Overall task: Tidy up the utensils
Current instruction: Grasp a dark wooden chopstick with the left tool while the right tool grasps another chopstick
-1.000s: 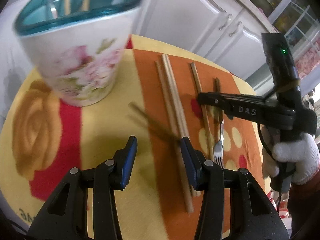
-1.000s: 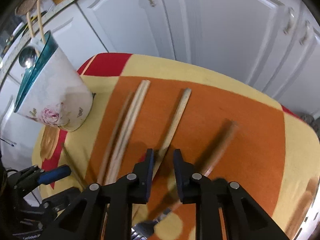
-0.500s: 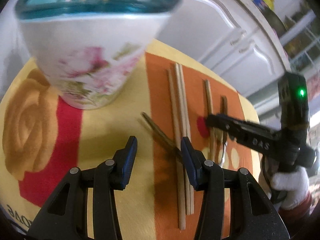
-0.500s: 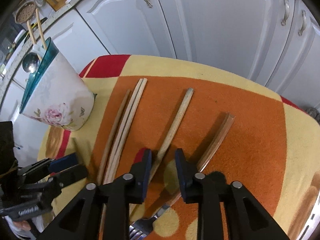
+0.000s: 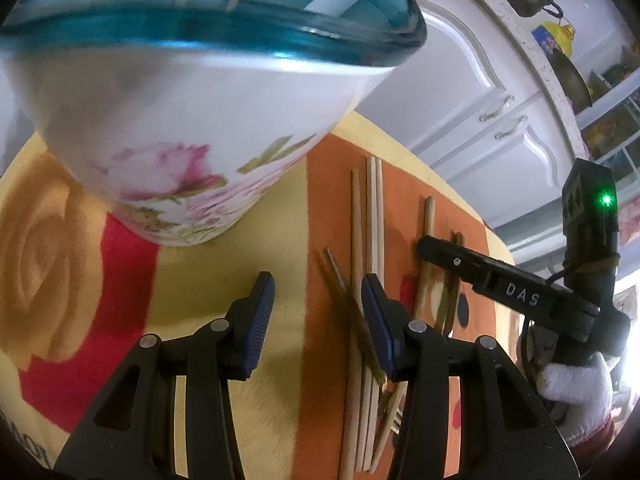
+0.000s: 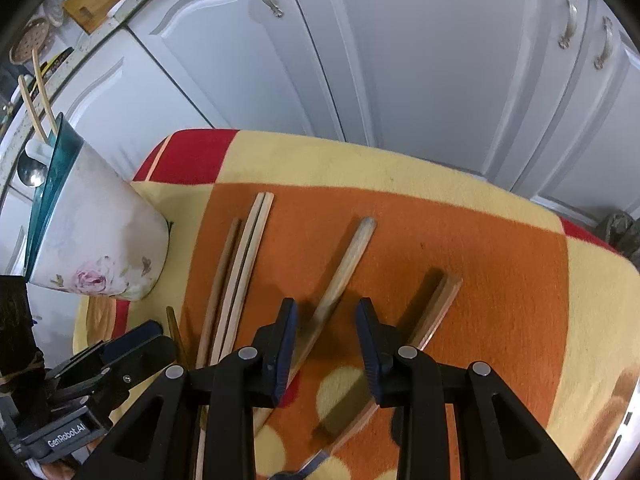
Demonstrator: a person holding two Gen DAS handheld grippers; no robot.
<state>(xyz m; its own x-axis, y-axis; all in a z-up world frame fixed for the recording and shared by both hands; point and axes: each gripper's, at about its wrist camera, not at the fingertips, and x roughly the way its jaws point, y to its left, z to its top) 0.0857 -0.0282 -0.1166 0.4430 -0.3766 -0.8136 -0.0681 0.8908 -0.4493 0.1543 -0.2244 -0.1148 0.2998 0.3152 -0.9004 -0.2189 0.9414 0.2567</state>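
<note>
Right wrist view: your right gripper (image 6: 326, 330) gapes empty astride the wooden handle (image 6: 340, 276), running lengthwise ahead.

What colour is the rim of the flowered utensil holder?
Translucent teal-blue rim on the utensil holder; the left wrist view shows it best.

Both hand-held grippers (image 5: 316, 312) (image 6: 326, 330) agape, empty

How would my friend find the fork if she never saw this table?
Start at the flowery cup, then cross the orange patch of blanket past the pale chopsticks. The fork lies farthest from the cup. It alone has a flat reddish-brown handle ending in shiny metal.
</note>
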